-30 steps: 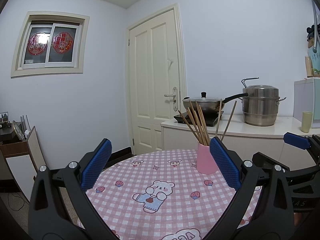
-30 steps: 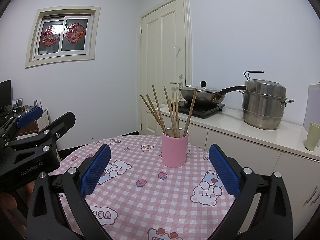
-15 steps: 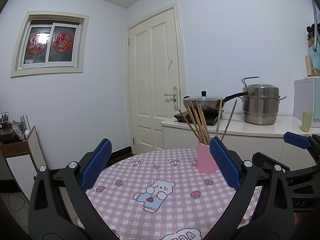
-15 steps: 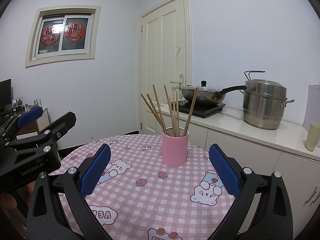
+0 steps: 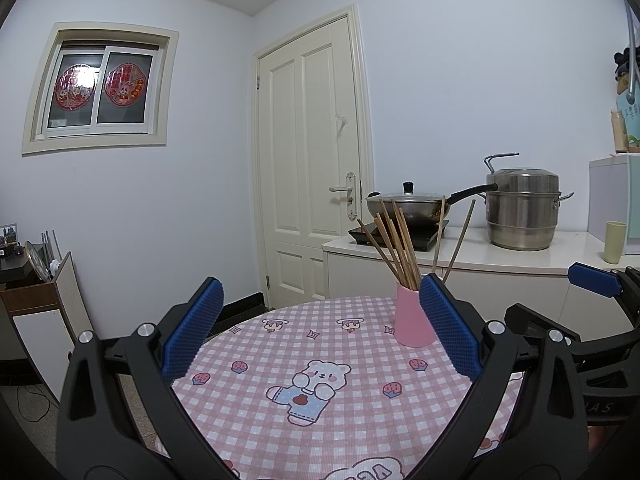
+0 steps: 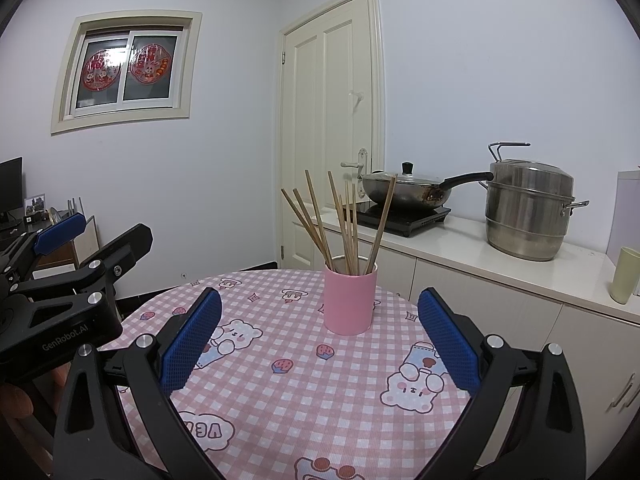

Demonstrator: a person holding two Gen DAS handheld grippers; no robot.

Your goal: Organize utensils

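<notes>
1. "GenRobot.AI" in grey on black body of left gripper [image 6: 60, 236], right wrist view.
2. Upside-down bubble letters, approx "VEG", on pink checked tablecloth [image 6: 280, 400]; near edge, partly cut off.
3. Letters ending "AS" on right gripper [image 5: 592, 284] body, left wrist view; rest hidden.

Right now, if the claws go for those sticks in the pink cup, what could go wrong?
The pink cup is tall, with chopsticks fanned out and leaning; a bump from the open right claw might tip it. It stands towards the far side of the table, so spilled sticks could roll off. The left claw is open too, and the two might collide.
</notes>
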